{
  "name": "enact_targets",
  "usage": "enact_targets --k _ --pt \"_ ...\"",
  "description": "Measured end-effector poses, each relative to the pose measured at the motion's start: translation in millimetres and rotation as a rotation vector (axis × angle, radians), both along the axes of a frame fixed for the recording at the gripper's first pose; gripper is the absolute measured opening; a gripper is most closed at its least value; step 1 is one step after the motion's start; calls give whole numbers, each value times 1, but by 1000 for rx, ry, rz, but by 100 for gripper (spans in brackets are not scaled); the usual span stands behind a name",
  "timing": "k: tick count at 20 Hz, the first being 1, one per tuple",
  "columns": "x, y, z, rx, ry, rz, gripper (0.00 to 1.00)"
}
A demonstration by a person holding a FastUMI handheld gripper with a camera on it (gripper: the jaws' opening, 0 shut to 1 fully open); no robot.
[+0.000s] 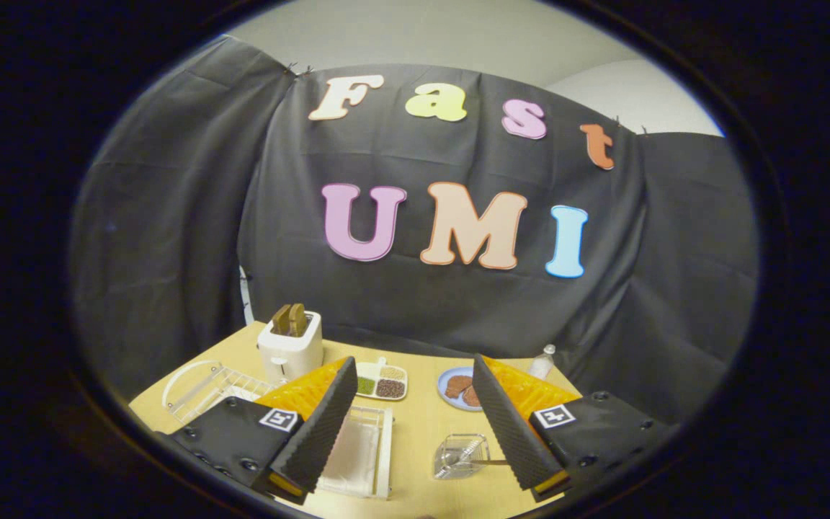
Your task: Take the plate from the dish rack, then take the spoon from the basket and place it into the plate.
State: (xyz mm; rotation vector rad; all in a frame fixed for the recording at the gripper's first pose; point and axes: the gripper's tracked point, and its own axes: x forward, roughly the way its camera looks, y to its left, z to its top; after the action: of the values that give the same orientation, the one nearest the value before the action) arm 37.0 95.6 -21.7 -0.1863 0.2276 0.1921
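My gripper (413,375) hangs open above a wooden table (422,432), with nothing between its black ribbed fingers (321,425). A white wire dish rack (224,393) stands to the left of the left finger. A white plate (179,376) stands upright in the rack's far left end. A small clear basket (460,455) sits on the table just inside the right finger. A spoon (467,454) lies in the basket, its handle pointing toward the right finger.
A white toaster (289,347) with toast stands behind the rack. A divided dish of beans (382,382), a blue plate of biscuits (458,389) and a small bottle (543,360) line the far side. A clear rectangular tray (361,450) lies beside the left finger.
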Motion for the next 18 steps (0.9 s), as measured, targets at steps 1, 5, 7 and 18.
enact_targets --k 1,5,7,18 --pt "3 0 -2 -25 15 2 100" --pt "14 11 -15 -114 70 30 100" --pt "17 18 -22 -161 100 51 100" --pt "33 37 -68 -315 351 93 100"
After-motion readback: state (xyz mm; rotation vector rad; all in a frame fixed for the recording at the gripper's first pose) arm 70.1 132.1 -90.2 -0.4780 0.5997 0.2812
